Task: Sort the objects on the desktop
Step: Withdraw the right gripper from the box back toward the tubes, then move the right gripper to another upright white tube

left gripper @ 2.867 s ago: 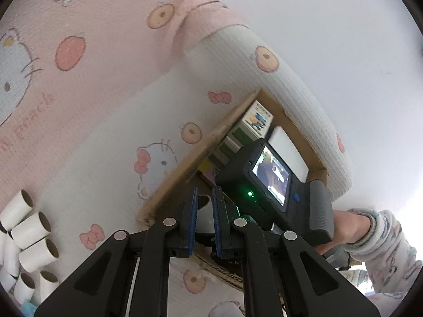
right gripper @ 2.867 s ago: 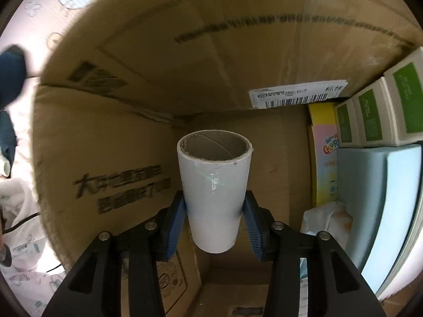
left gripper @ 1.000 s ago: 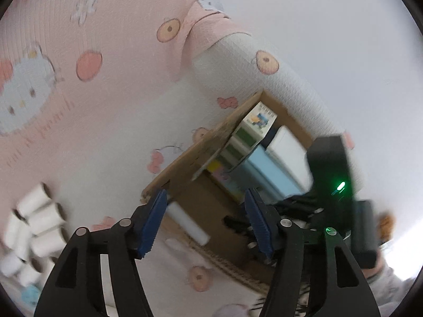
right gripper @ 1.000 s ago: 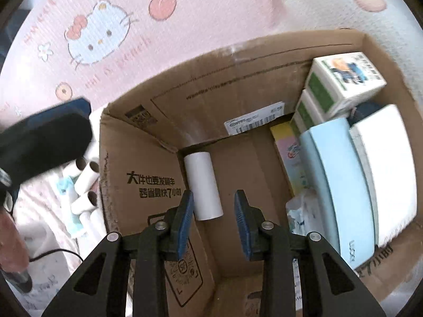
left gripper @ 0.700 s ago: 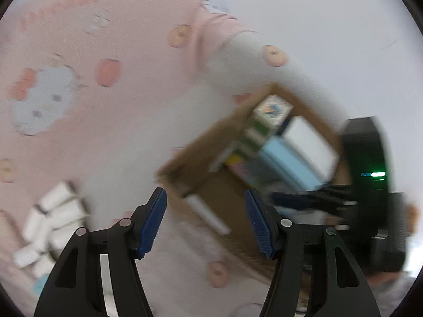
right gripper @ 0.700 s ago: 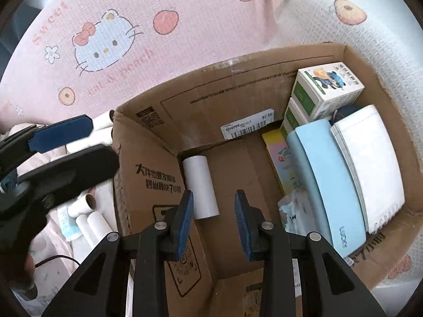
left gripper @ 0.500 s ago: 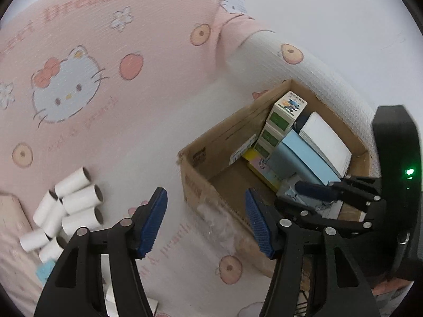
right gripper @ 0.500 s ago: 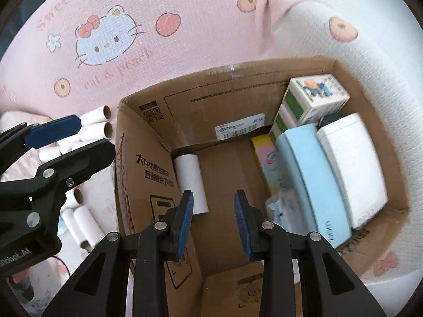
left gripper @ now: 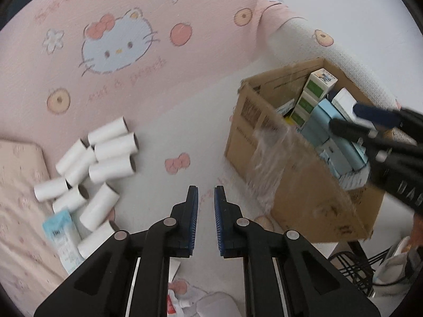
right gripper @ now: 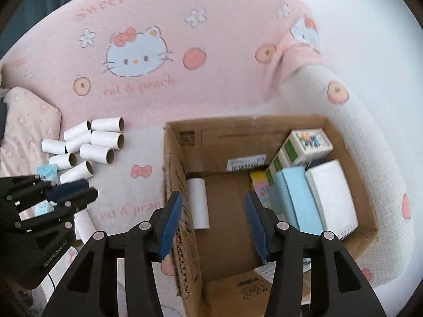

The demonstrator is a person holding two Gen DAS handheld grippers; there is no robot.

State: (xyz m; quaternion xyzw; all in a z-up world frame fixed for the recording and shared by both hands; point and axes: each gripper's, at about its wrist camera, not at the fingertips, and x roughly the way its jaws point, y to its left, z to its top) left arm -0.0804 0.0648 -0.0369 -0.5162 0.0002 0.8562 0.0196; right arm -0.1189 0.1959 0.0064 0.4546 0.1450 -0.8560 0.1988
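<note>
Over cardboard box [right gripper: 349, 137], right tongs [right gripper: 212, 222] opening, empty

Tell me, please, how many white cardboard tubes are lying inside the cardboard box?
1. The white tube lies on the floor of the cardboard box, along its left wall. Part of the floor is hidden from this view, so another could be out of sight.

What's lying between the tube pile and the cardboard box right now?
Only bare blanket with a pink bow print separates the tubes from the box, per the left wrist view.
</note>
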